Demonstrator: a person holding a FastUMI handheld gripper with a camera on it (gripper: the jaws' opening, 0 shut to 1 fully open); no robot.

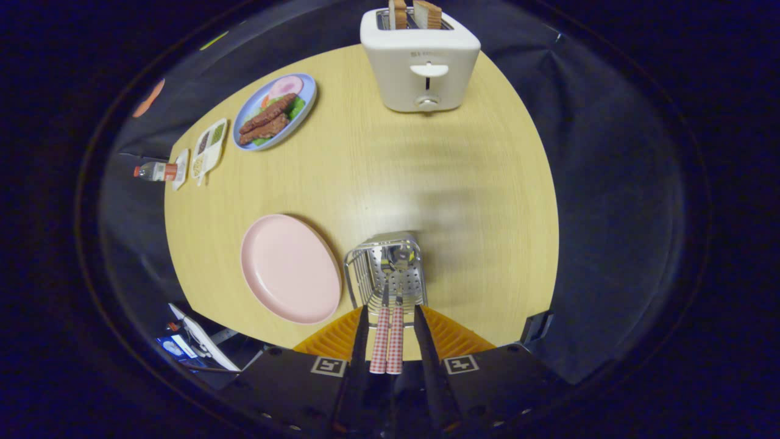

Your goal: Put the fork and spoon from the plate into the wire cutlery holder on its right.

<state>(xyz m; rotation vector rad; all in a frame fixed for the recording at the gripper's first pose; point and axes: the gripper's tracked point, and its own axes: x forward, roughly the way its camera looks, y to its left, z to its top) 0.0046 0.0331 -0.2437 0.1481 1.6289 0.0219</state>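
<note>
Two checked cutlery handles lie side by side between the jaws, their metal heads pointing down into the wire cutlery holder just ahead of the fingers. These appear to be the fork and spoon; which is which cannot be told from the heads, which blur against the holder's perforated wall. The gripper stands with its jaws apart, a gap showing on either side of the handles, so neither finger presses on them; whether the pieces have already been let go or are resting loosely cannot be judged for certain. The pink plate sits empty on the desk, close to the holder's left side, which suggests both pieces have left it and the task is at or near its last step.

To finish well, the person would do best to keep the jaws wide and draw the gripper straight back along the line of the handles, so that neither finger catches a handle and tips it out. A sideways drift toward the plate risks nudging the light wire basket. If the heads are not yet seated at the bottom, the handles may lean against the rim; a slow retreat gives them time to settle.

Beyond the holder stand a white toaster with two slices of bread, a blue plate of food, a small divided tray and a bottle, all well apart from the work.
</note>
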